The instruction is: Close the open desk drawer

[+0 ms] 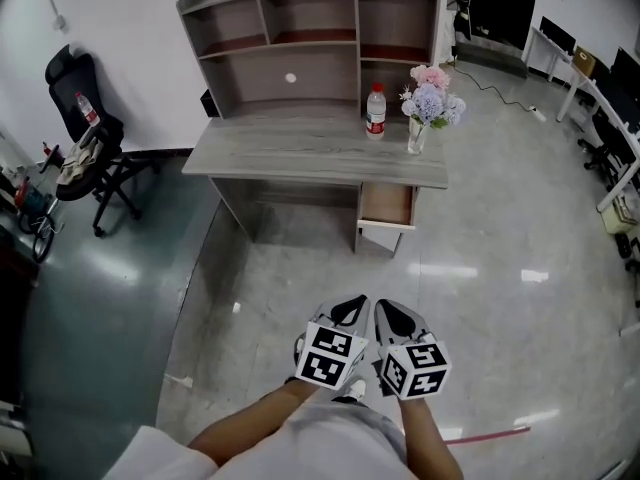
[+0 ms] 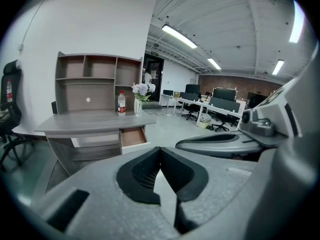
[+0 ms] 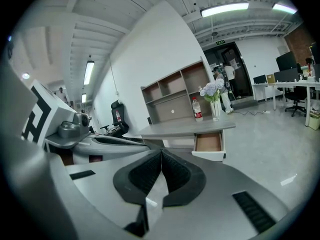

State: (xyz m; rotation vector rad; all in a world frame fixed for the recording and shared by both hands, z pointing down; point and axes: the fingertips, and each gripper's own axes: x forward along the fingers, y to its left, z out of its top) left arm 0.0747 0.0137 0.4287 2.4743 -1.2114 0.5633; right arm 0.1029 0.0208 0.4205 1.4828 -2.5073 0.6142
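Head view: left gripper [image 1: 350,306] and right gripper [image 1: 393,310] sit side by side at low centre, both pointing toward the worktop [image 1: 300,153] and well apart from it, with glossy floor [image 1: 300,268] between. Drawer [image 1: 387,205] is under the worktop's right end, pulled out, brown inside showing, no contents seen. Bottle [image 1: 376,111] with a red cap stands on the worktop's right part, with a vase [image 1: 416,133] of flowers just beside it, nearer the right edge. Shelf unit [image 1: 310,28] runs along the back of the worktop. Black chair [image 1: 85,128] stands to its left by the wall. Left gripper view: fingers [image 2: 142,171] clenched, tips meeting, nothing between them. Drawer is open, far ahead and a bit left of the tips, with bottle and vase above it on the worktop. Right gripper's body fills the right side of the picture, and office desks and chairs stand far behind. Right gripper view: fingers clenched here too, tips together and empty. Drawer is open, ahead and right of the tips, its white front facing out. Bottle and vase are above it, the left gripper's body is at left, and a person [image 3: 226,79] stands in the far doorway.
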